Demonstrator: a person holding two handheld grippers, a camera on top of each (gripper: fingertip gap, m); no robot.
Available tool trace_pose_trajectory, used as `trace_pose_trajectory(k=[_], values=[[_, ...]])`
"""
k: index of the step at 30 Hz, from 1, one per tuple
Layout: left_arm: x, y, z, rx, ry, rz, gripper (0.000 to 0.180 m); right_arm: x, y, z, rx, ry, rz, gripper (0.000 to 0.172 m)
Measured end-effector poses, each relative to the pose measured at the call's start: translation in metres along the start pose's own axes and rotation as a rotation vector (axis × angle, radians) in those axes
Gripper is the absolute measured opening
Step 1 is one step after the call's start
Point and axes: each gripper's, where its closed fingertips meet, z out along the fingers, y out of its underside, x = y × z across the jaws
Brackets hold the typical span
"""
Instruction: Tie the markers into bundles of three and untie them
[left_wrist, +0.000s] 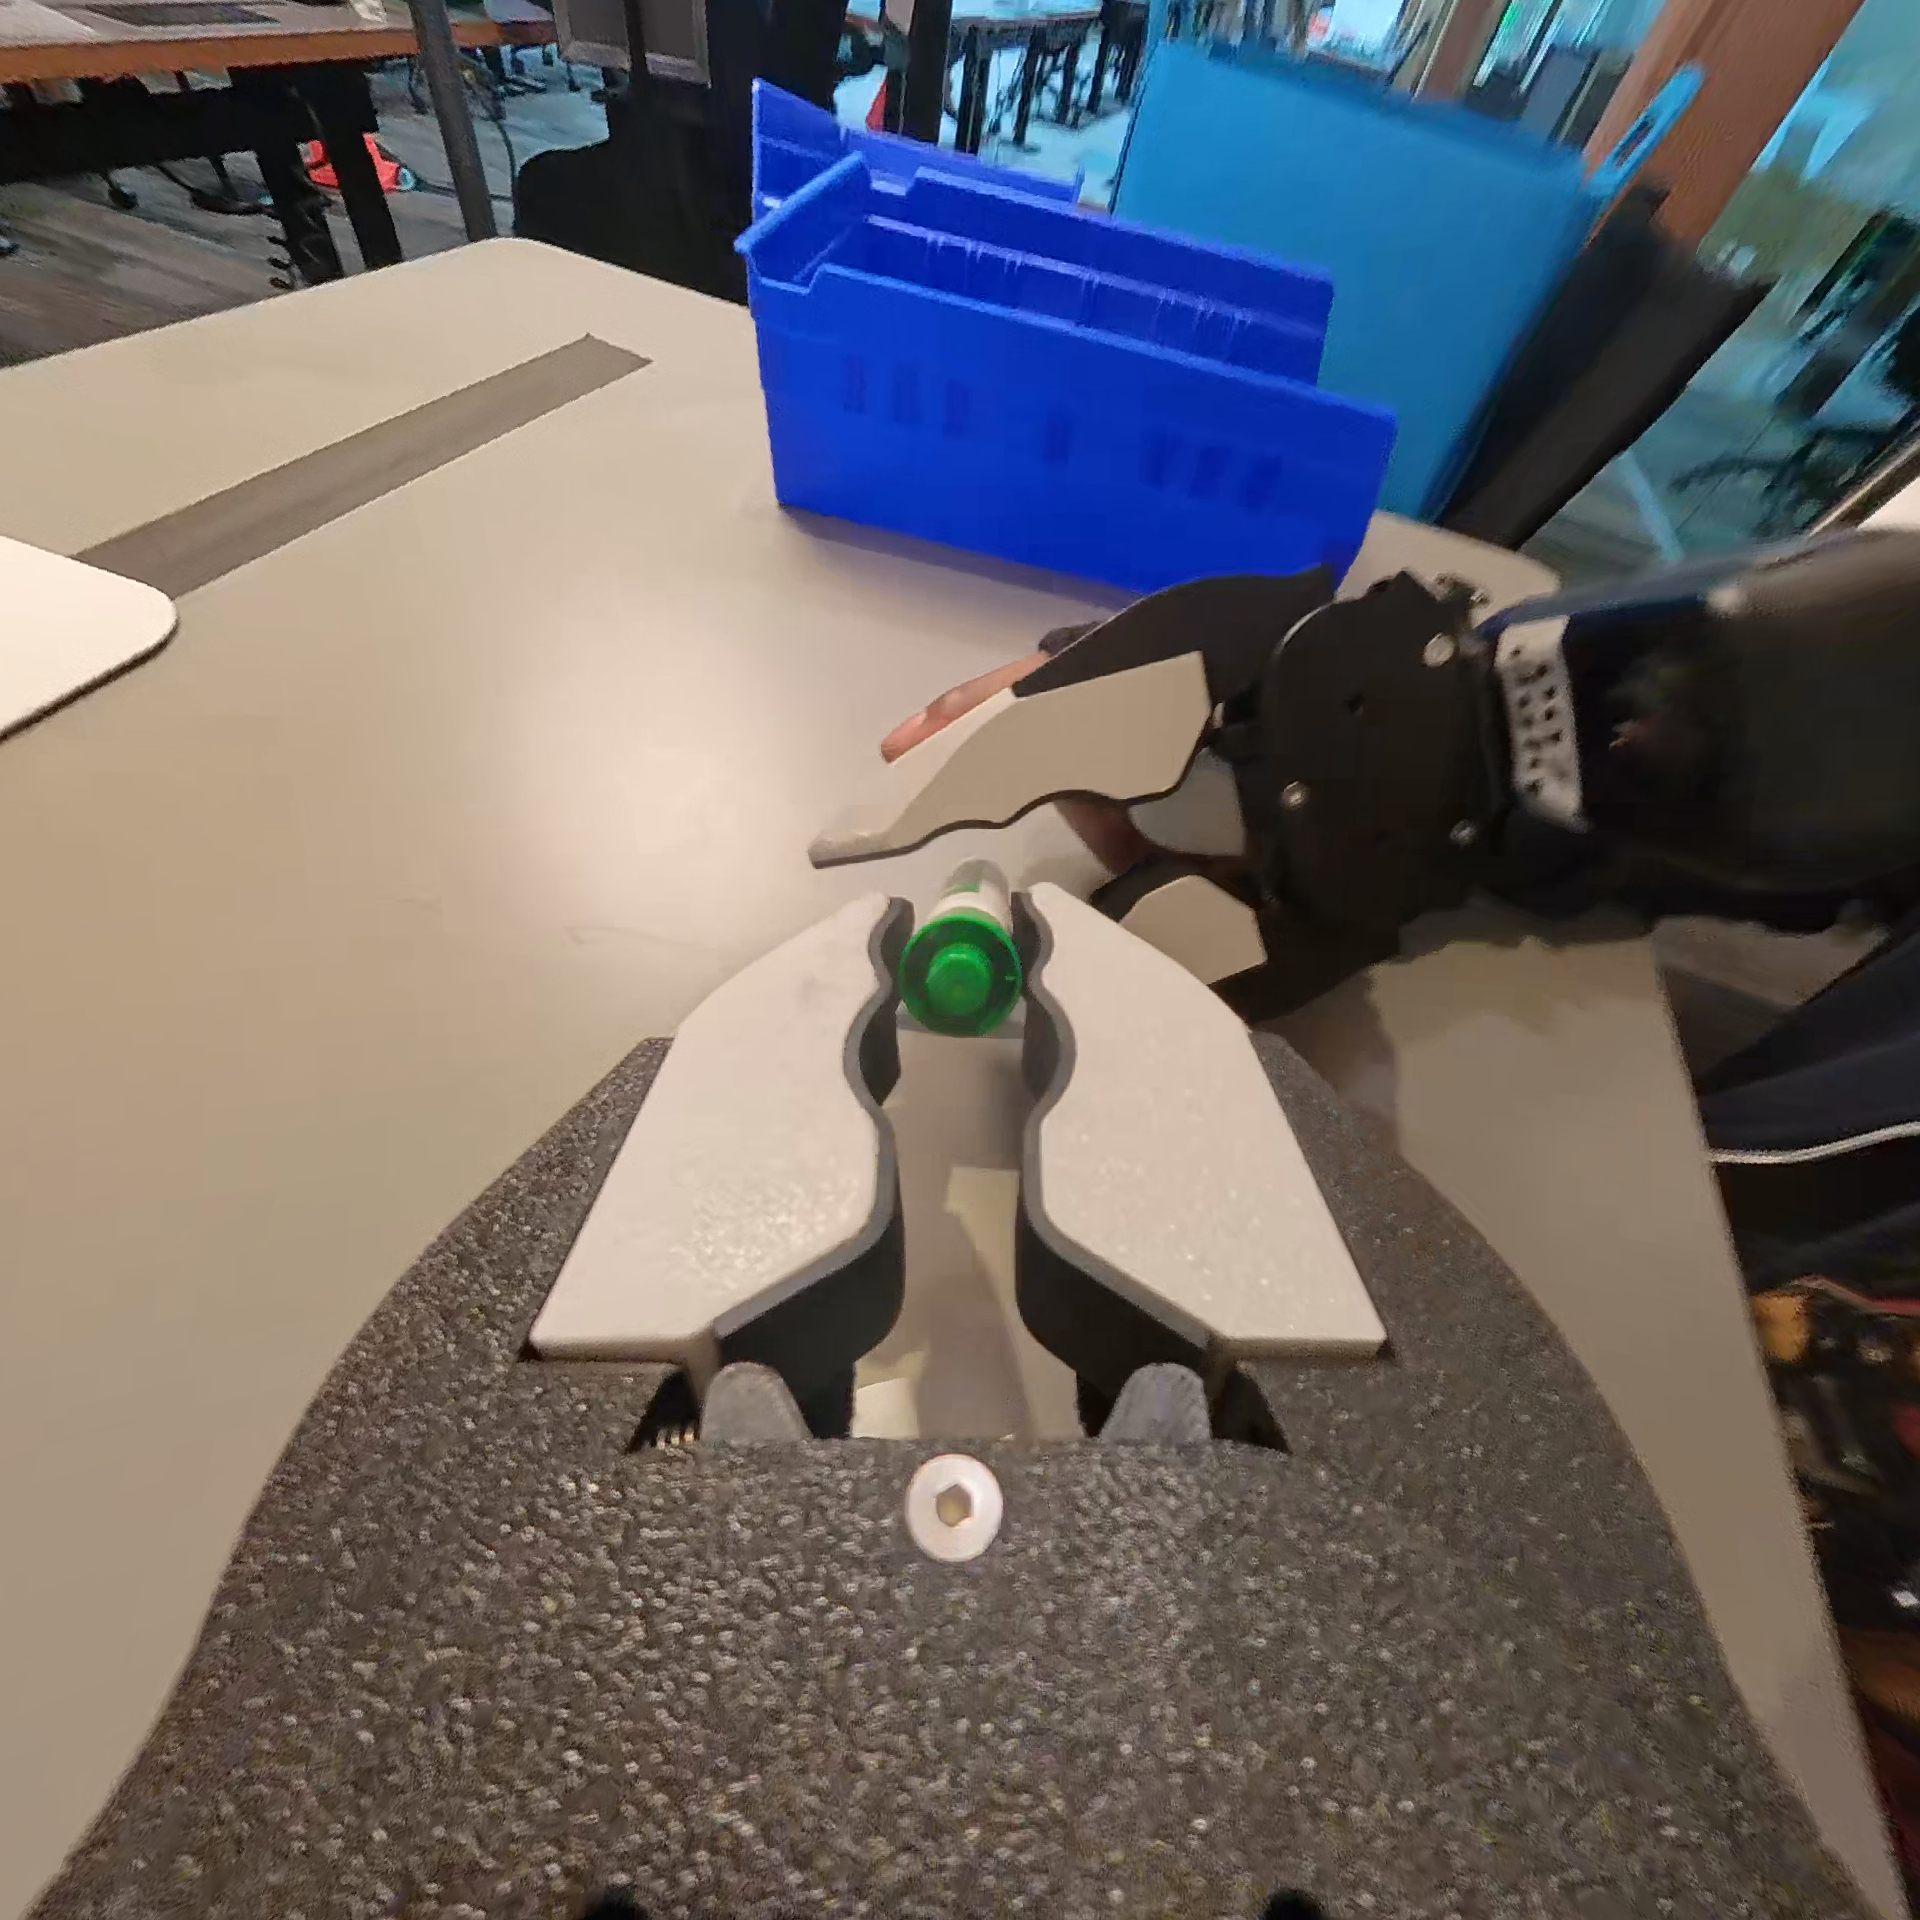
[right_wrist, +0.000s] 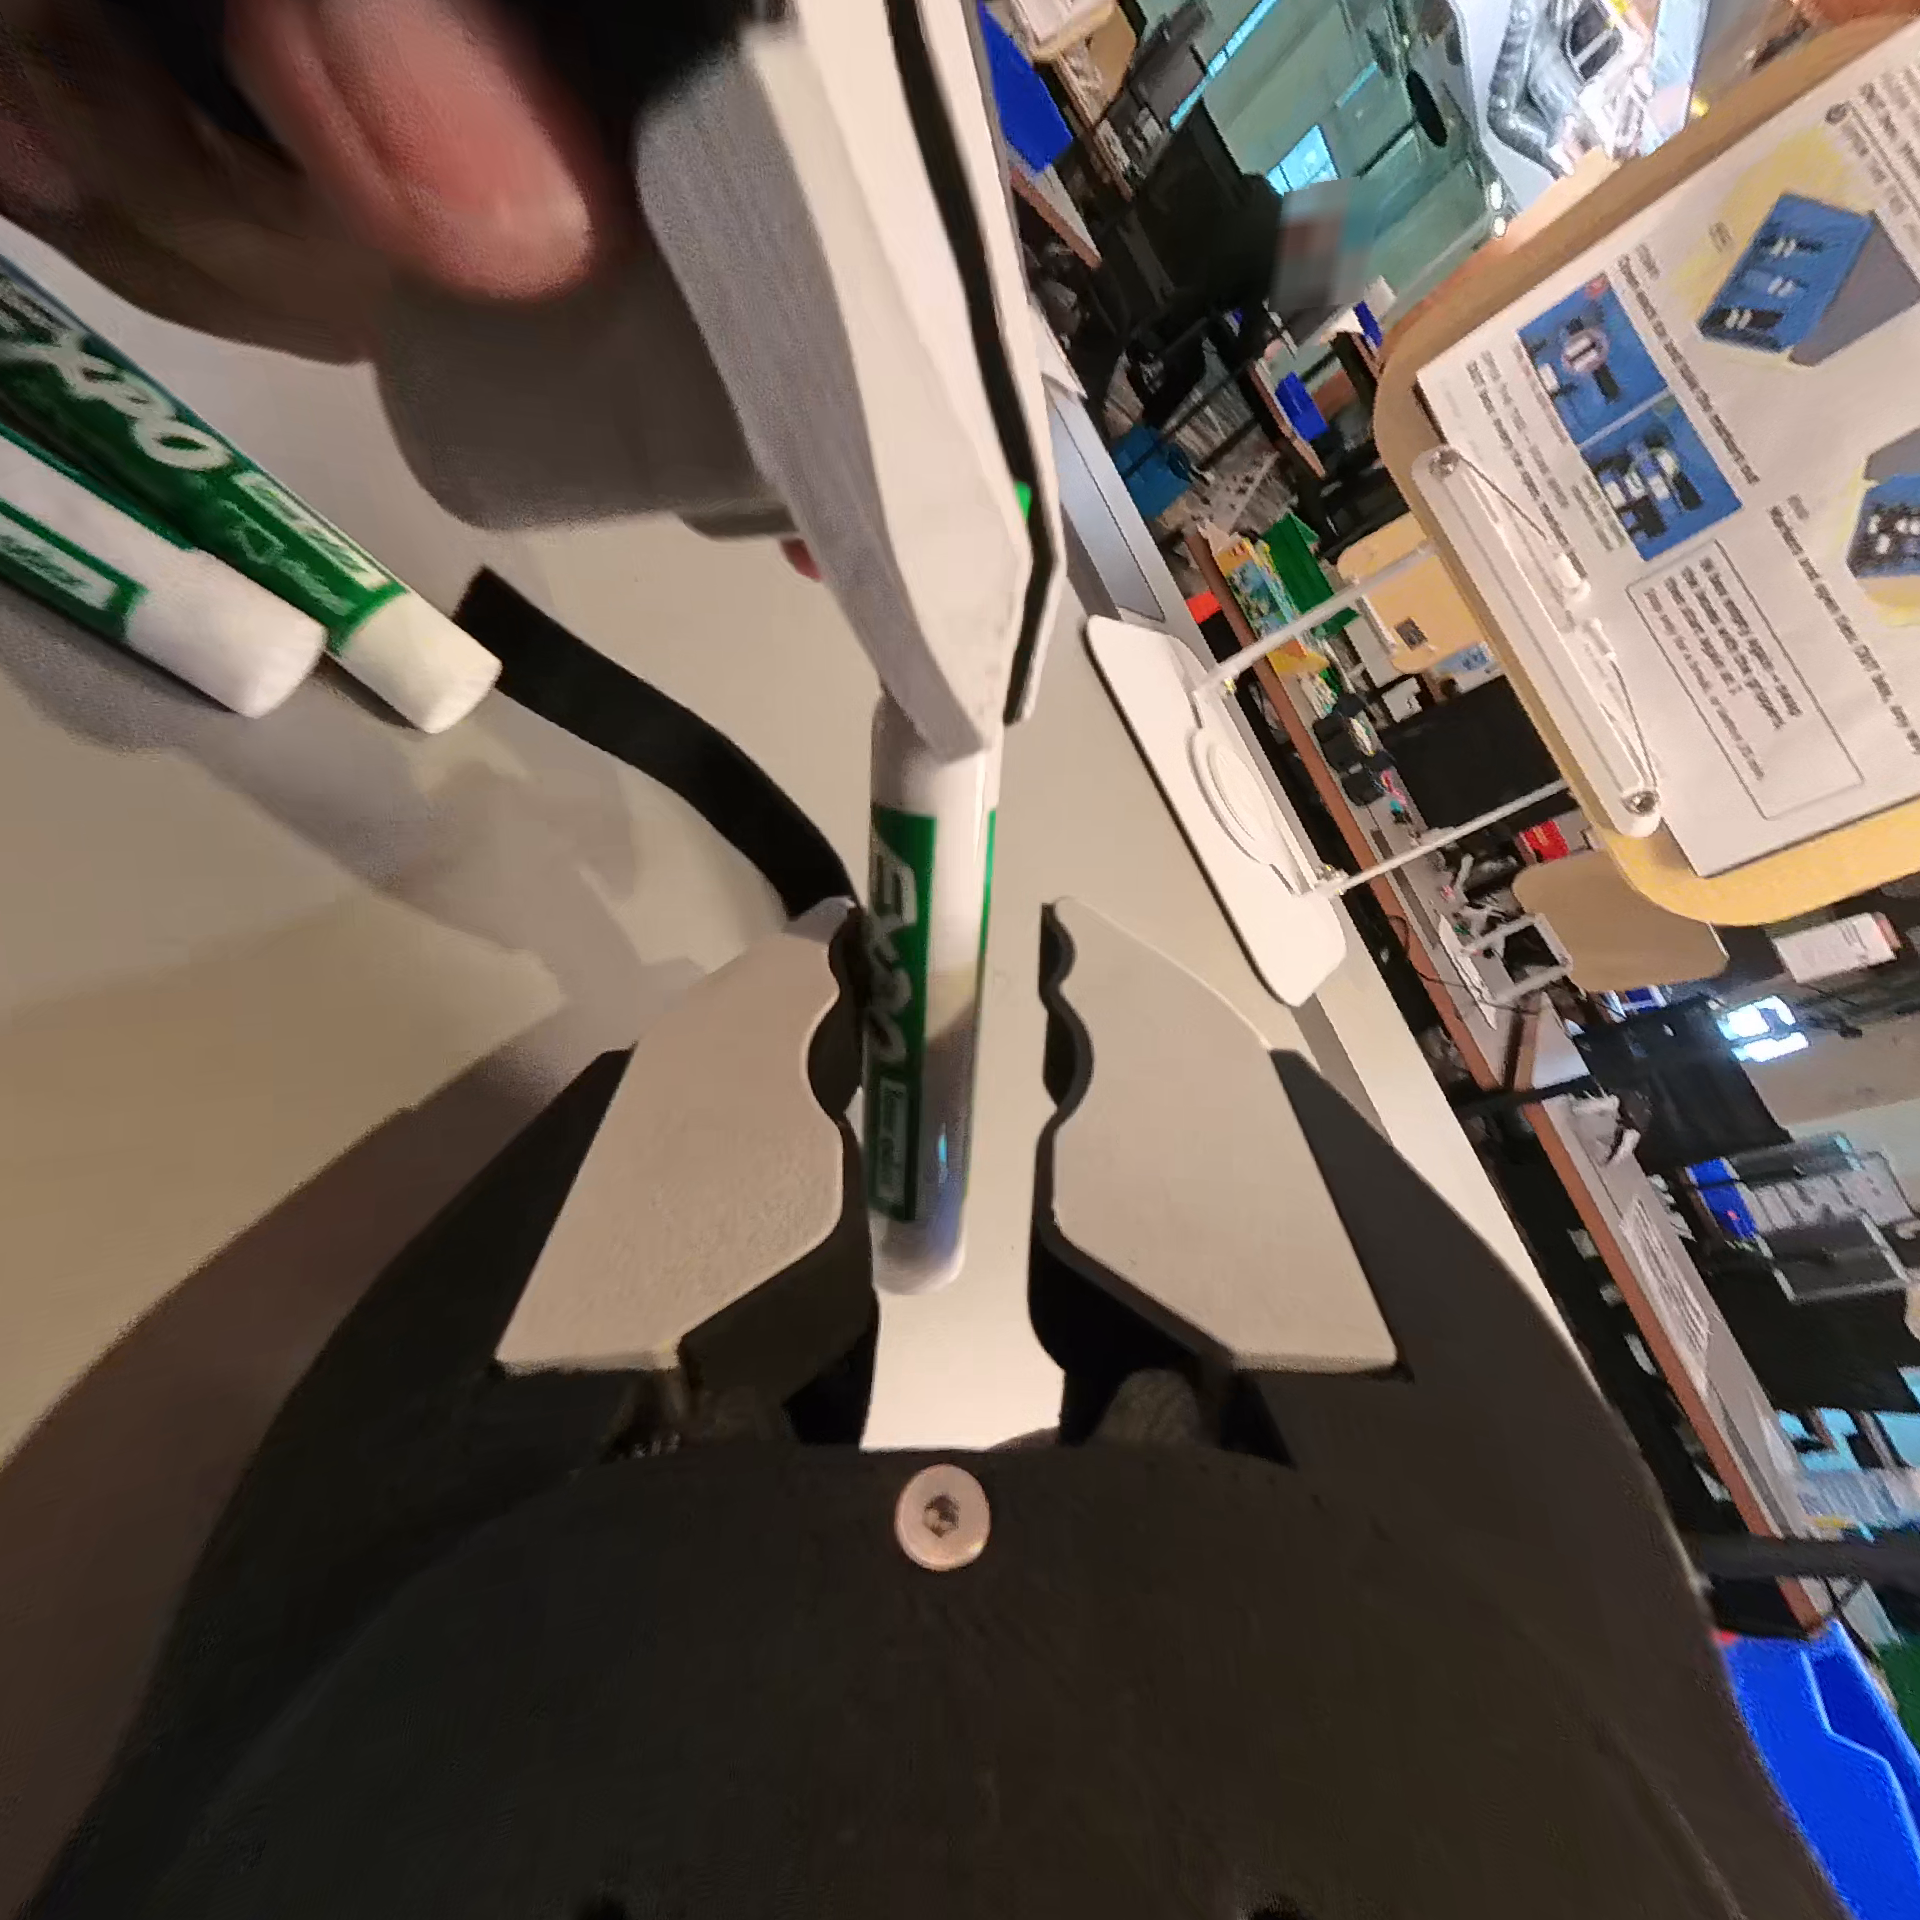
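Green-capped marker (left_wrist: 958, 971) sits nearest the left wrist view's lens, cap end on, clenched between the left tool's (left_wrist: 958, 940) two grey fingers (left_wrist: 769, 1091), which press its sides just behind the cap. Held level above the table (left_wrist: 416, 831), it points its barrel toward 12 o'clock, likely so the other tool can take it. In the right wrist view that barrel (right_wrist: 930, 1039) runs down between the right tool's (right_wrist: 945, 925) fingers: the 9 o'clock finger (right_wrist: 727, 1122) looks to touch it, while a clear gap shows at the 3 o'clock one, so this tool is released, not gripping. A black strap (right_wrist: 665, 727) curves in at 10 o'clock, probably the tie. Two more markers (right_wrist: 260, 582) lie side by side on the table at 10 o'clock. A blue bin (left_wrist: 1039, 416) stands at 12 o'clock in the left view.
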Motion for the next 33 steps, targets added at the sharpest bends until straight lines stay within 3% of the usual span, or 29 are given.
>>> trace_pose_trajectory(k=[1, 17, 33], values=[[0.002, -0.003, 0.0, 0.017, 0.016, -0.03, 0.019, 0.002, 0.002, 0.0, -0.012, 0.012, -0.001, 0.034], [0.012, -0.006, 0.003, 0.058, 0.028, -0.134, 0.019, 0.01, 0.023, 0.004, -0.178, 0.099, -0.101, 0.033], [0.007, -0.003, 0.004, 0.061, 0.034, -0.176, 0.019, 0.008, 0.025, 0.003, -0.187, 0.09, -0.104, 0.021]])
